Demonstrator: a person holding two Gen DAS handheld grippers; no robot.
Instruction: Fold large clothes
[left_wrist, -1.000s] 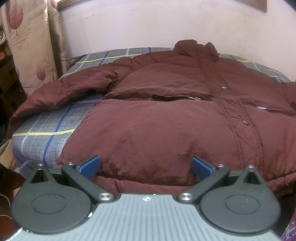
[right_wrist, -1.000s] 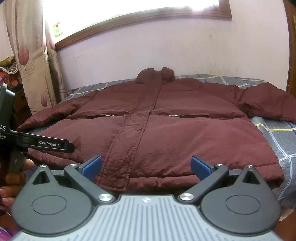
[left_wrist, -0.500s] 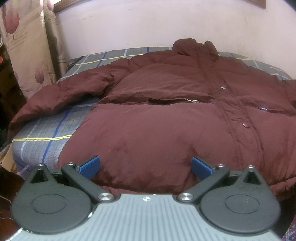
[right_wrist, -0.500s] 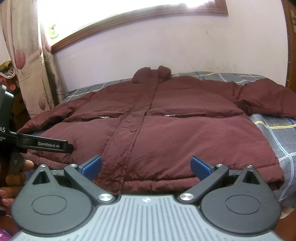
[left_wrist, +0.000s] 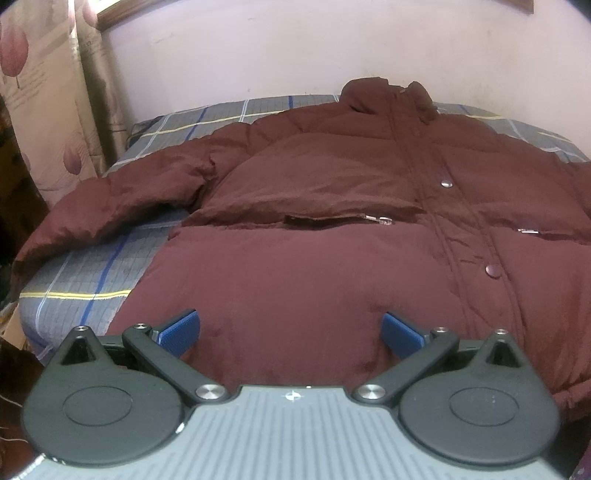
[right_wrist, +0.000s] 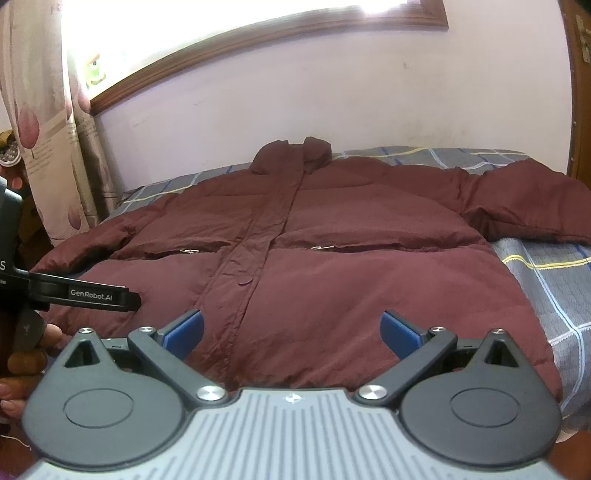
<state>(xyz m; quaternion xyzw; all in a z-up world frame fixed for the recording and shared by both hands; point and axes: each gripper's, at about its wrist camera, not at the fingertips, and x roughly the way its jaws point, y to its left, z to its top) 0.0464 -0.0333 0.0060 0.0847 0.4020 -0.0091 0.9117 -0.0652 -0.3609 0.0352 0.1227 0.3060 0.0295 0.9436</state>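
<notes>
Jacket (left_wrist: 332, 280), puffy, soft and likely slick-shelled, lay flat on the bed (left_wrist: 85, 273); both left gripper (left_wrist: 290, 328) and right gripper (right_wrist: 291, 326) hung spread and empty near its hem, where a deep pinch seemed best.

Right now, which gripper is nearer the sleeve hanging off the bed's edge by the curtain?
Left. The left gripper sits over the jacket's hem on that sleeve's side; the right gripper is near the button strip, farther away.
</notes>
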